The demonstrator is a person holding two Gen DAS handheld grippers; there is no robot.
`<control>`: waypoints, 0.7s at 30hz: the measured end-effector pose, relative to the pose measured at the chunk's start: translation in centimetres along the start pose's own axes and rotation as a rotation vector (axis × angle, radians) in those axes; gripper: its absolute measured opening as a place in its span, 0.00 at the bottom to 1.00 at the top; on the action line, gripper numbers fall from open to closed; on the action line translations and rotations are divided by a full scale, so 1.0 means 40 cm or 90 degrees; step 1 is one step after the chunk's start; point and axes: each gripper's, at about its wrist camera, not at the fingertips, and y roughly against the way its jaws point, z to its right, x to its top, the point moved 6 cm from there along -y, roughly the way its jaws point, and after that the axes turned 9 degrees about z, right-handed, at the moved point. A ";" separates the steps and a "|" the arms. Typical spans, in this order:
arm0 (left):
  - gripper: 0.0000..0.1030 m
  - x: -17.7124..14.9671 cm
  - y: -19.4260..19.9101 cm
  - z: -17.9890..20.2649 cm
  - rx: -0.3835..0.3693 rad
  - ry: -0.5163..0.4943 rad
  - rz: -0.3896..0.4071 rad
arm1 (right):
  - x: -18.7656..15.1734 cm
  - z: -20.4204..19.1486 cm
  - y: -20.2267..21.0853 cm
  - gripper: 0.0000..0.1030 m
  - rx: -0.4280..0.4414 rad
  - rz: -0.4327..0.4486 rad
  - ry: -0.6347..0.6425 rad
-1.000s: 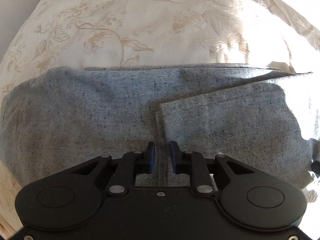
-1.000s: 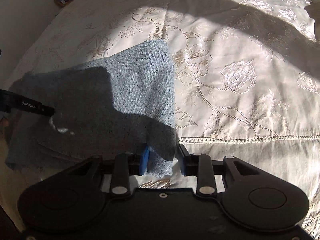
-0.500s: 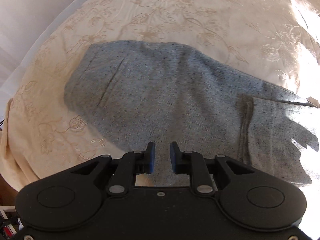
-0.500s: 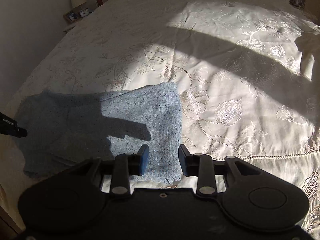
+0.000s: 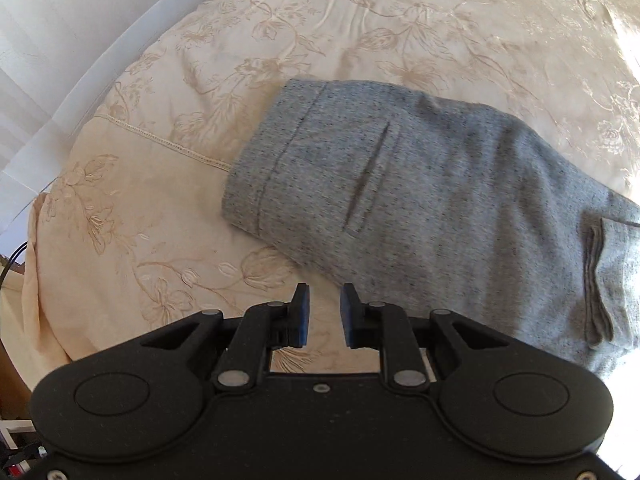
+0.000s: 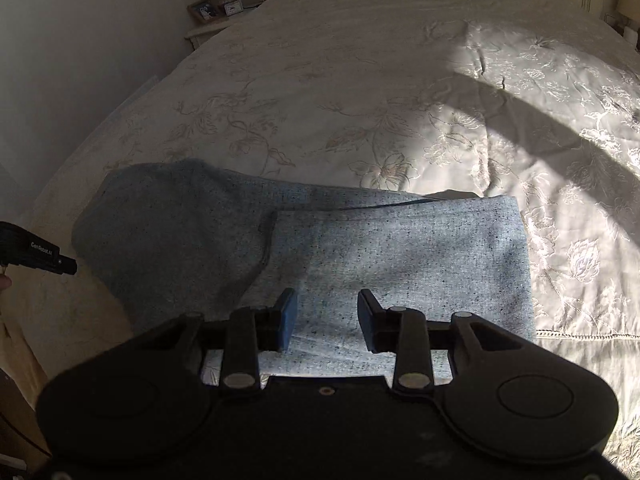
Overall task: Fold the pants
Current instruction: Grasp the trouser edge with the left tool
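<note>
Cream bedspread (image 6: 360,80) embroidered with flowers covers the bed, part in sun and part in shadow, with a nightstand (image 6: 212,20) bearing small framed items at its far left corner. Grey speckled pants (image 5: 420,184) lie folded flat near the bedspread's near edge, one layer doubled over another, the waistband end toward the left. Left gripper (image 5: 323,312) hovers just off the pants' near edge, jaws slightly parted and empty; right gripper (image 6: 327,316) hovers over the folded layer, jaws apart, holding nothing.
</note>
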 end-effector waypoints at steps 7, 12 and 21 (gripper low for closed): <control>0.27 0.063 -0.075 -0.126 -0.040 -0.004 0.013 | 0.023 -0.248 -0.083 0.35 -0.019 0.009 0.066; 0.38 0.104 -0.107 -0.164 -0.105 0.003 0.036 | 0.030 -0.368 -0.132 0.35 0.005 -0.006 0.081; 0.66 0.104 -0.275 -0.151 -0.209 0.038 -0.044 | 0.030 -0.450 -0.171 0.35 0.006 -0.040 0.075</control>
